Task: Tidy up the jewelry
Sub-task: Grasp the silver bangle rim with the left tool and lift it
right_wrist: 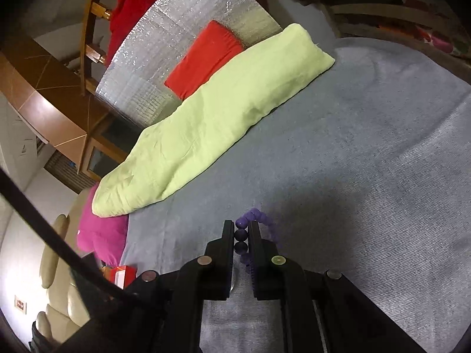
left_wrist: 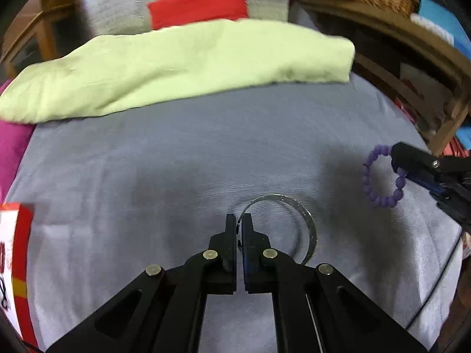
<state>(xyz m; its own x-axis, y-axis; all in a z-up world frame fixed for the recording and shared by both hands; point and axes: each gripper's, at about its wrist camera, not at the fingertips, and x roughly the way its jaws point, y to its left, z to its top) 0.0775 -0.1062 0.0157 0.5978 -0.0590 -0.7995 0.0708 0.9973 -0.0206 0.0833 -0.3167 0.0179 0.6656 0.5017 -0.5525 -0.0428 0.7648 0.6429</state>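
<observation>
Jewelry sits in both of our claws above the grey bed cover. Our left claw has its fingers pressed together on the rim of a silver bangle; the ring of the bangle curves out to the right of the fingertips and stands on edge rather than lying flat. Whether its lower edge touches the cover we cannot tell. Our right claw is clamped on a purple bead bracelet, with two dark beads pinched between the fingers and the rest of the loop bulging just past and to the right of the tips. From the left wrist view, the right claw comes in from the far right, and the purple bead bracelet hangs from it as an open loop, to the right of the bangle and apart from it.

Ahead of both claws, a pale green pillow lies across the bed, with a red cushion behind it against a silvery quilted sheet. A magenta pillow lies to the left of the right claw, beside the end of the green one. Far to the left of our left claw, a red and white box rests at the edge of the cover.
</observation>
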